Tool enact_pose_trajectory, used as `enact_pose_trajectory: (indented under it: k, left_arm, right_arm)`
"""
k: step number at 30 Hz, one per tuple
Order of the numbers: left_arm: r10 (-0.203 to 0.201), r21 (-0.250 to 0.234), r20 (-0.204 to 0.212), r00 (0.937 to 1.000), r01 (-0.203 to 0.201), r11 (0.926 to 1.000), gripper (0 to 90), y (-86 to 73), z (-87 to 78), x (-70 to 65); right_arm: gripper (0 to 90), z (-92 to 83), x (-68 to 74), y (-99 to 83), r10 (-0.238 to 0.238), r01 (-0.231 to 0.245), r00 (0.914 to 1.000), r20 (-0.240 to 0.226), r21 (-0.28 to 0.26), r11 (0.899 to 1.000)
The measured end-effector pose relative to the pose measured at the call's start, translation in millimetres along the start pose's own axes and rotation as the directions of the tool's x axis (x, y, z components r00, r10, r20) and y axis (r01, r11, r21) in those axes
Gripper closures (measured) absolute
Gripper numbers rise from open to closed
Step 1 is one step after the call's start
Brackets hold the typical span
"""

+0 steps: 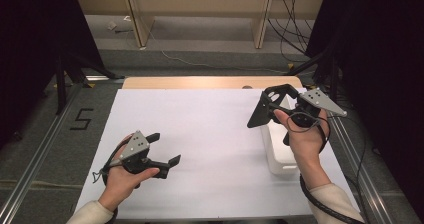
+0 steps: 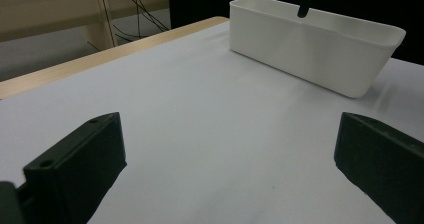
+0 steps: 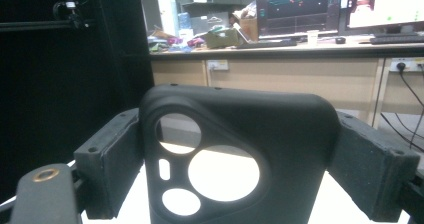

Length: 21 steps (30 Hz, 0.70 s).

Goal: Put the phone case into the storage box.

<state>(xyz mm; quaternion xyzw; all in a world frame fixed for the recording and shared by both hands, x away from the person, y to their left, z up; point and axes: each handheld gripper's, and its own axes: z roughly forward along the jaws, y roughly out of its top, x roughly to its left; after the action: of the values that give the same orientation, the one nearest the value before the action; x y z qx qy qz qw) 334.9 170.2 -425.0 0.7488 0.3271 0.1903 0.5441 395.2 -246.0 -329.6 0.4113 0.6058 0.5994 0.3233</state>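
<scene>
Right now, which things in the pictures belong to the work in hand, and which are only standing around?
In the job:
- black phone case, clamped in the right gripper
- white bin, below that gripper
- left gripper, open and empty above the white table cover

Only around:
- monitors on the desk behind
- cables on the floor

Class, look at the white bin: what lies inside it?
From the left gripper view, the white bin shows its outer wall and rim; its inside is hidden. In the high view, the right hand covers it.
</scene>
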Motion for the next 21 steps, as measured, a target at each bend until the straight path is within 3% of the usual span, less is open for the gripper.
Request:
enact_pose_trajectory:
  k: [21]
  left_arm:
    - [-0.007, -0.006, -0.005, 1.0000, 0.007, 1.0000, 0.0, -0.2, -0.1, 0.6]
  right_arm:
    - [15.1, -4.8, -21.0, 0.5, 0.004, -0.005, 0.9966, 0.082, 0.010, 1.000]
